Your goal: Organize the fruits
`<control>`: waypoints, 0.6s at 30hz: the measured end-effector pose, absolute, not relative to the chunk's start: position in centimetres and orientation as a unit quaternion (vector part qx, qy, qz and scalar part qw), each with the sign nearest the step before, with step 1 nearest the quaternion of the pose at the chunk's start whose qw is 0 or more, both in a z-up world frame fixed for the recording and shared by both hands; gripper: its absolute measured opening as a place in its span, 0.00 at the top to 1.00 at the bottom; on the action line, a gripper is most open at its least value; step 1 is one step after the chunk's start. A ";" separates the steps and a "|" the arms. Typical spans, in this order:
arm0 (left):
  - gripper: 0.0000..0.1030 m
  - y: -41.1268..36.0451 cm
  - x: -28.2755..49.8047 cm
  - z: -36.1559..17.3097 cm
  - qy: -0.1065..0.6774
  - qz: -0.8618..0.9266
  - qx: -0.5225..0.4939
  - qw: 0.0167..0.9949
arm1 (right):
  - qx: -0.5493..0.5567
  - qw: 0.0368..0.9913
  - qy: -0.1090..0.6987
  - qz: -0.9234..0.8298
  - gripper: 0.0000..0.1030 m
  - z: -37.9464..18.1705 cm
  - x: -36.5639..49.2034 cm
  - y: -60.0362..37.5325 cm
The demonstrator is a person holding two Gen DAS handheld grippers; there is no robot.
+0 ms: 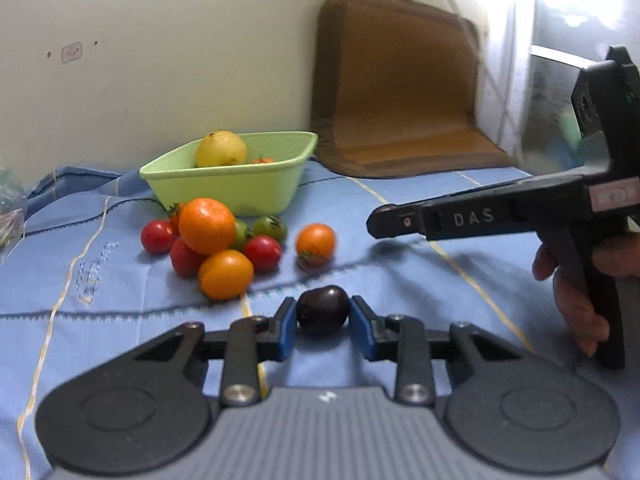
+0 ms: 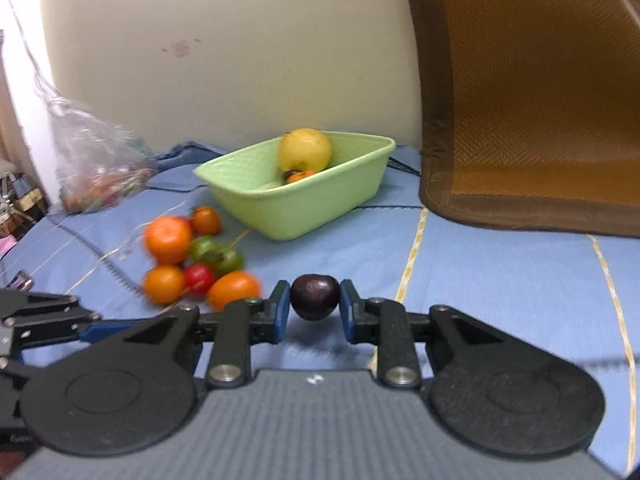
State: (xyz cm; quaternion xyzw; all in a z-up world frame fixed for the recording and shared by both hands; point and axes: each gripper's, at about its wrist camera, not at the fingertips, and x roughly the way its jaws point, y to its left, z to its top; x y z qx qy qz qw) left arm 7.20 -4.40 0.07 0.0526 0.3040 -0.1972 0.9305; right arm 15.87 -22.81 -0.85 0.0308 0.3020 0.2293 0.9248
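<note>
Dark fruit: a small, glossy, near-black fruit (image 1: 322, 310) sat squarely between the left tool's fingers, low against the blue quilted cloth (image 1: 420, 280). Whether it was lifted clear, I could not tell.
Left tool: the left tool (image 1: 323, 305) was closed on that dark fruit, a blue pad (image 1: 286, 328) touching each flank.
Second dark fruit: a matching fruit (image 2: 314, 299) sat between the right tool's fingers, and the shadow on the cloth beneath suggested it was up in the air.
Right tool: the right tool (image 2: 314, 293) was clamped on the second dark fruit, held across its widest part.
Handling: probably light, round, smooth-skinned and easily bruised. Slick skin could squirt out of flat pads, so a gentle grip across the middle looked right, with no harder squeeze.
Ahead of the left tool: a loose pile of a big orange (image 1: 206, 225), red, green and orange tomatoes, and one orange tomato (image 1: 316, 242) sitting apart, nearest the fingers.
Beyond the pile: a green tub (image 1: 224, 192) held a yellow fruit (image 1: 221, 149) and at least one small orange-coloured piece. I'd judge this to be the drop spot.
Far right of the left tool: a brown mat (image 1: 400, 80) leaned against the wall.
Far left of the right tool: a clear plastic bag (image 2: 92, 160) lay by the wall, its contents blurred.
</note>
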 end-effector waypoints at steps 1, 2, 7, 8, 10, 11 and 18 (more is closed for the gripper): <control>0.72 -4.3 6.4 0.1 0.302 -0.200 0.054 0.931 | 0.031 0.925 0.299 0.233 0.72 -0.8 14.9 -22.9; 0.72 -4.2 5.7 0.2 0.300 -0.201 0.054 0.931 | 0.032 0.925 0.296 0.237 0.72 -0.7 13.8 -23.0; 0.71 -3.3 2.6 0.1 0.291 -0.198 0.052 0.935 | 0.011 0.926 0.278 0.256 0.72 -0.8 8.2 -22.3; 0.71 -3.1 2.1 0.2 0.289 -0.195 0.054 0.936 | 0.005 0.927 0.276 0.256 0.72 -0.9 7.3 -22.0; 0.71 -2.8 1.4 0.1 0.290 -0.191 0.050 0.936 | -0.009 0.927 0.273 0.257 0.72 -1.1 5.9 -21.5; 0.71 -2.7 1.1 0.1 0.290 -0.190 0.048 0.937 | -0.016 0.927 0.273 0.258 0.72 -1.2 5.3 -21.2; 0.71 -2.5 0.0 -0.2 0.289 -0.179 0.048 0.939 | -0.040 0.925 0.274 0.259 0.70 -1.7 3.6 -20.0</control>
